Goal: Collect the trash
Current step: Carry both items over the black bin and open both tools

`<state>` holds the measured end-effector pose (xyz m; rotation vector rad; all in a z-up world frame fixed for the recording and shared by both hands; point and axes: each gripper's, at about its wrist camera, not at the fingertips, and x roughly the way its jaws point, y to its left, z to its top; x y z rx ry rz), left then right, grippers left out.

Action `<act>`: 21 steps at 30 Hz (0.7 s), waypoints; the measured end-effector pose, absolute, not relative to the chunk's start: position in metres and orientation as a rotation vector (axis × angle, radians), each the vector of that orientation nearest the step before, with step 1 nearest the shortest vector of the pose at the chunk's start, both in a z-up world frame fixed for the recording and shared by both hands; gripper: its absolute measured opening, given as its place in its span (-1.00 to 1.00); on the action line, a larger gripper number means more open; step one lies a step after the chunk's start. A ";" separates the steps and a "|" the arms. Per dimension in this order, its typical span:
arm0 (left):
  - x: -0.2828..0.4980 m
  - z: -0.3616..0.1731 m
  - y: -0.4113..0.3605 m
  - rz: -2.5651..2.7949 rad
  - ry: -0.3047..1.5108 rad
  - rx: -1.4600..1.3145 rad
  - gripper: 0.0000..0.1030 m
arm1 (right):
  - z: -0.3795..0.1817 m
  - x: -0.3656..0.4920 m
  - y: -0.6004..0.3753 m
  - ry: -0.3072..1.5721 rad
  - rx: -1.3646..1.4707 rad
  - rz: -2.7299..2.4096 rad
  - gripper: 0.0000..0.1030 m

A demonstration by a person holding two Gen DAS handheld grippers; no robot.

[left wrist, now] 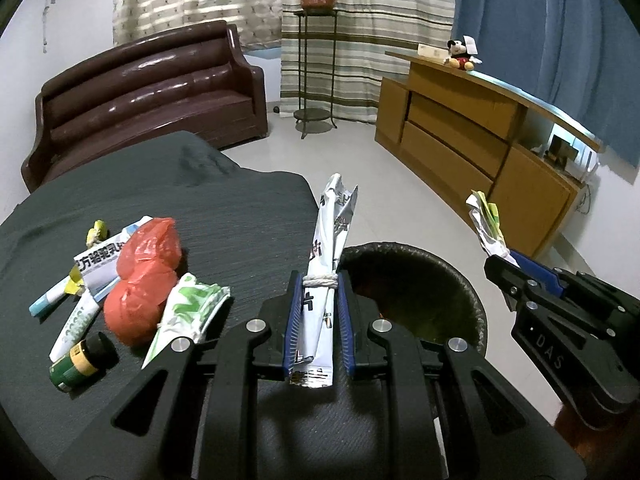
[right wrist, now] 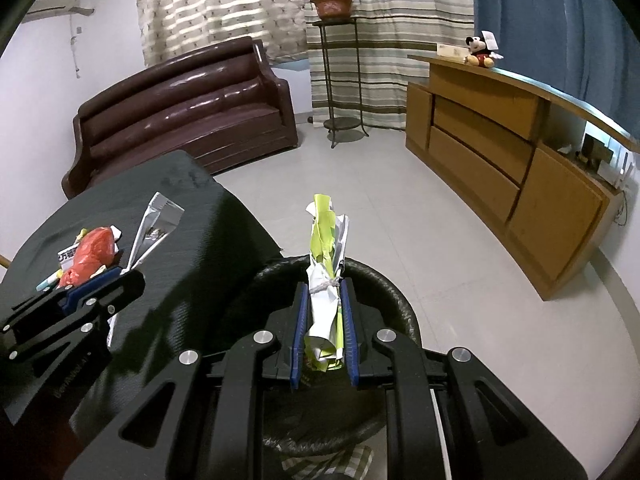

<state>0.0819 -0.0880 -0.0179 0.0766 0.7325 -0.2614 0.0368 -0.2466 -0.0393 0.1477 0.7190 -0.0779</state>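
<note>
Here, two grippers, left gripper [left wrist: 318,304] pinching one silver wrapper [left wrist: 330,232], right gripper [right wrist: 325,312] pinching one yellow-green wrapper [right wrist: 325,248], one bin [left wrist: 460,276] partly hidden, about six scraps [left wrist: 140,276] overlapping on the table [left wrist: 224,208].

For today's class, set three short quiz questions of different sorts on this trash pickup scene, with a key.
1. True or false: both grippers hold wrappers.
2. Which gripper is over the bin? A) left B) right C) neither
3. Fill in: the green bottle lies on the dark ____.

Key
1. True: the left gripper clamps a white wrapper, the right gripper a yellow-green wrapper.
2. B: the bin's rim shows right behind the right gripper; the left is beside the rim, by the table's edge.
3. Table, beside the red bag.
</note>
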 end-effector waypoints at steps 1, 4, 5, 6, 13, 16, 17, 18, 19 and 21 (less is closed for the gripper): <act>0.082 -0.019 -0.089 -0.261 0.733 0.080 -0.66 | -0.040 0.038 -0.247 0.721 0.151 -0.079 -0.66; 0.085 -0.021 -0.093 -0.260 0.737 0.090 -0.66 | -0.041 0.040 -0.249 0.724 0.159 -0.080 -0.66; 0.086 -0.022 -0.094 -0.260 0.738 0.091 -0.66 | -0.042 0.041 -0.250 0.725 0.160 -0.081 -0.66; 0.085 -0.023 -0.095 -0.261 0.738 0.094 -0.66 | -0.043 0.042 -0.251 0.726 0.161 -0.082 -0.66; 0.091 -0.027 -0.101 -0.274 0.748 0.114 -0.66 | -0.046 0.046 -0.259 0.733 0.175 -0.088 -0.66; 0.094 -0.028 -0.101 -0.276 0.763 0.113 -0.65 | -0.047 0.047 -0.261 0.731 0.182 -0.093 -0.66; 0.095 -0.028 -0.102 -0.276 0.764 0.111 -0.64 | -0.048 0.047 -0.261 0.731 0.185 -0.094 -0.65; 0.096 -0.028 -0.102 -0.278 0.765 0.109 -0.61 | -0.048 0.046 -0.262 0.733 0.191 -0.095 -0.63; 0.097 -0.028 -0.102 -0.278 0.766 0.109 -0.51 | -0.049 0.046 -0.262 0.735 0.195 -0.094 -0.61; 0.097 -0.027 -0.101 -0.276 0.764 0.105 -0.31 | -0.050 0.047 -0.262 0.737 0.201 -0.099 -0.53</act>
